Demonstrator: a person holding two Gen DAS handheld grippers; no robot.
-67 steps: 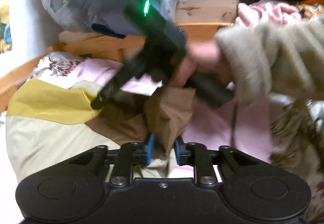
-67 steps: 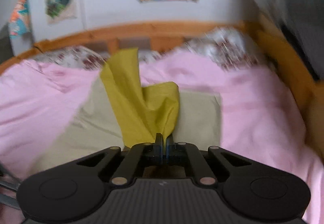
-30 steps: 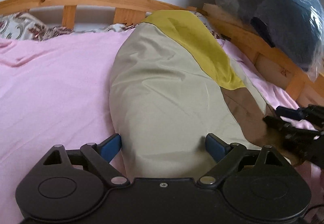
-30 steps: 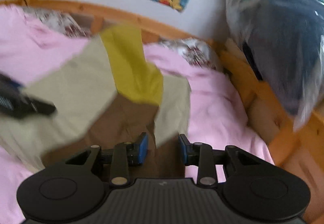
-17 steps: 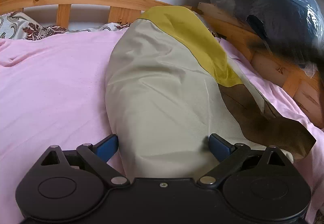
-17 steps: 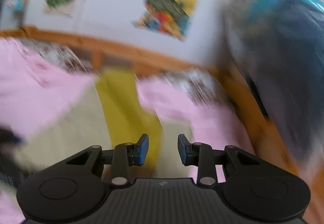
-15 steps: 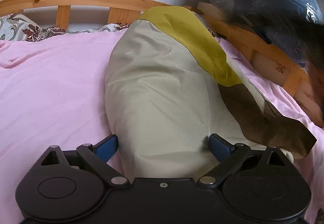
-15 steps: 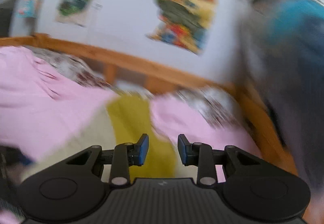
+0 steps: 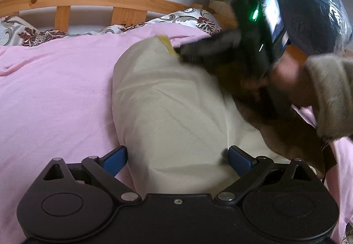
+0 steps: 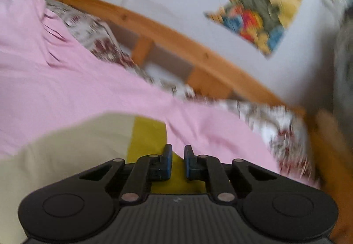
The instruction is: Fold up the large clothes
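The garment (image 9: 167, 111) lies on the pink sheet (image 9: 55, 89) of the bed. The left hand-held gripper (image 9: 176, 155) stands wide apart around its near end, pads off the cloth. The right hand-held gripper (image 10: 176, 161) is closing over the yellow far edge, a narrow gap left between its pads.

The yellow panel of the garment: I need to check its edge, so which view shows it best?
The right wrist view: the yellow panel lies broad right ahead of the closing right gripper. The left wrist view shows only a sliver beside that gripper.
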